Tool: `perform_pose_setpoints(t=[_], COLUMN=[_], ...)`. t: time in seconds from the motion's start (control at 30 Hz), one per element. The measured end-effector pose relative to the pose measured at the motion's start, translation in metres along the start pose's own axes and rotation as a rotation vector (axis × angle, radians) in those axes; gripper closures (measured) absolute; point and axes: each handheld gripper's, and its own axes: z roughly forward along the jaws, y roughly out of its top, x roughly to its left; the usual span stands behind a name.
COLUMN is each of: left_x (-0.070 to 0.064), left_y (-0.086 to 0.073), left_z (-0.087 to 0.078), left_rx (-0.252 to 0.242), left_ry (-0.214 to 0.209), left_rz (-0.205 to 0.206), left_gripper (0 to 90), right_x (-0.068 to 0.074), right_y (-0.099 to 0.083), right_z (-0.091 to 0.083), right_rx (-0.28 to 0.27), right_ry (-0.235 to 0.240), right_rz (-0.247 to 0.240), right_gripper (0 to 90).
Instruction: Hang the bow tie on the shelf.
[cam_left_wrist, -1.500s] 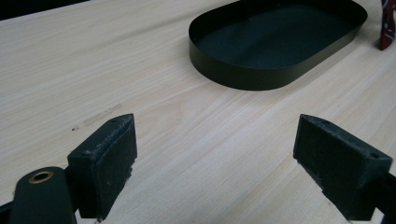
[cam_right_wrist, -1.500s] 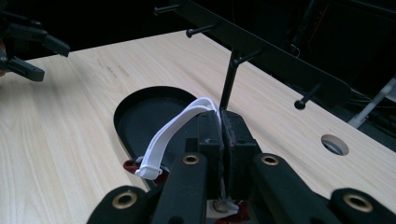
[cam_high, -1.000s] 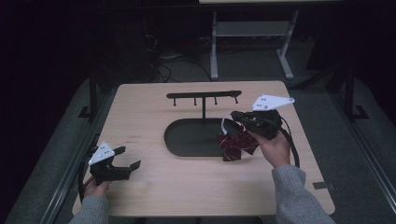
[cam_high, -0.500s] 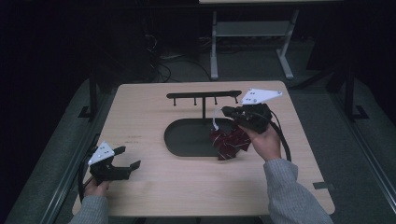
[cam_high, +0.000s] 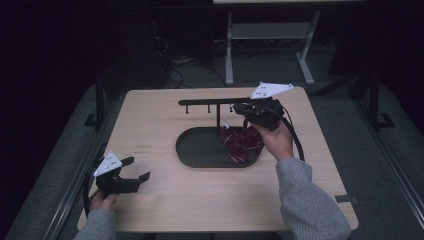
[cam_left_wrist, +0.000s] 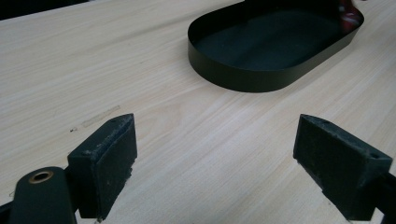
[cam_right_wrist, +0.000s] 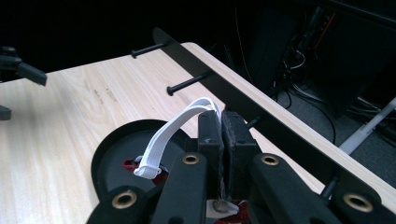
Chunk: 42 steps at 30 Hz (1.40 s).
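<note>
Wooden table (cam_high: 165, 115), white strap (cam_right_wrist: 175, 128) pinched in right tool (cam_right_wrist: 223, 126)

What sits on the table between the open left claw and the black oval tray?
Nothing: in the left gripper view only bare wooden table lies between the left claw and the tray.

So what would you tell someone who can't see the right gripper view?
The right gripper pinches a white strap shut between its jaws, beside a black rack with pegs. Below lies a black tray on a wooden table.
</note>
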Motion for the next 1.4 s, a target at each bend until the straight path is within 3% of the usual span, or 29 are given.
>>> perform_pose_setpoints(t=[0.67, 1.4], left_x=[0.001, 0.002], left_y=[0.000, 0.000], left_z=[-0.001, -0.002], left_rx=[-0.001, 0.000], left_ry=[0.000, 0.001], left_rz=[-0.001, 0.003], left_gripper=[13.0, 13.0], right_x=[-0.020, -0.025], right_y=[0.002, -0.003], right_z=[0.021, 0.027], right_rx=[0.029, 0.057], right_ry=[-0.028, -0.031], right_rz=[0.041, 0.063], right_gripper=[86.7, 86.3])
